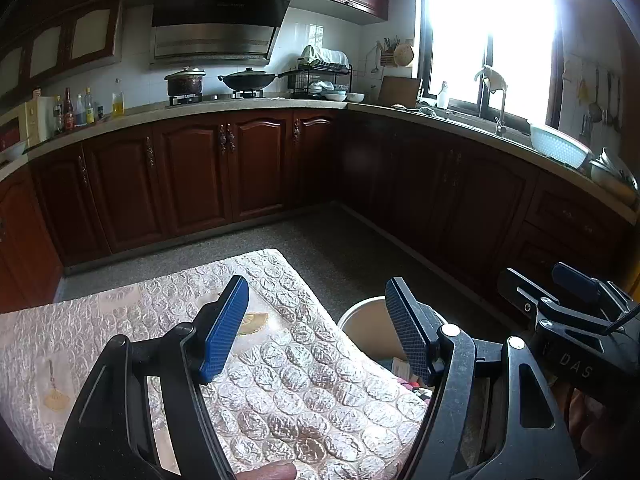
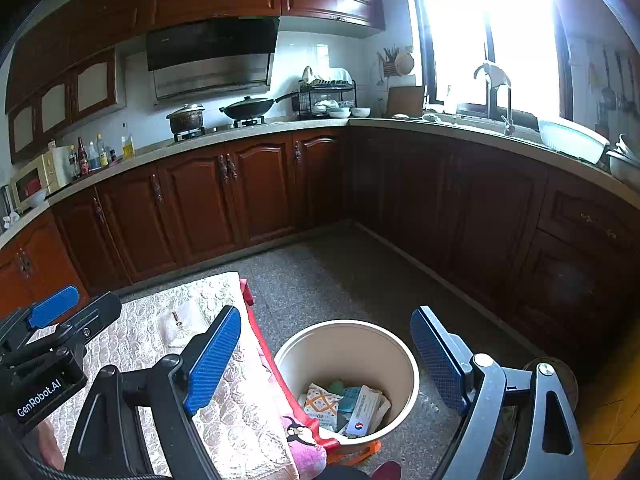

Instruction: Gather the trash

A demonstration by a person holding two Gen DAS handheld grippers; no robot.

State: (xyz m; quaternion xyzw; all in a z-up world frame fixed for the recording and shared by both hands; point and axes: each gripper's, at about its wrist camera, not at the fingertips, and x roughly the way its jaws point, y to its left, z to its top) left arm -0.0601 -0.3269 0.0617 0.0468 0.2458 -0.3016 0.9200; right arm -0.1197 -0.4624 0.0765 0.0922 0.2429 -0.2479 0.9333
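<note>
Trash: packets and wrappers lie heaped in the bottom of the bin, among them an orange-patterned pouch, a teal packet and a white box with a round red-and-blue mark.
Table cover: a silvery, bubble-textured sheet is spread over the low table at the left of both views; printed patches show on it, and nothing loose lies on the part in view.
Pink cloth: a red-edged pink cloth hangs off the table's right edge, just beside the bin.
Left gripper: its blue-padded fingers stand apart over the right part of the table cover, with nothing between them; from the right wrist view it shows only as a black body and one blue pad at the far left edge.
Bin: a round cream bucket stands on the speckled floor just right of the table, its mouth open upward; in the left wrist view only part of its rim shows behind the right-hand finger.
Right gripper: its fingers are spread wide above the bin, empty, with the bin's mouth seen between them.
Floor: grey speckled surface runs back to dark wooden cabinets.
Orange object: a flat orange piece lies on the floor against the bin's near side; what it is cannot be told.
</note>
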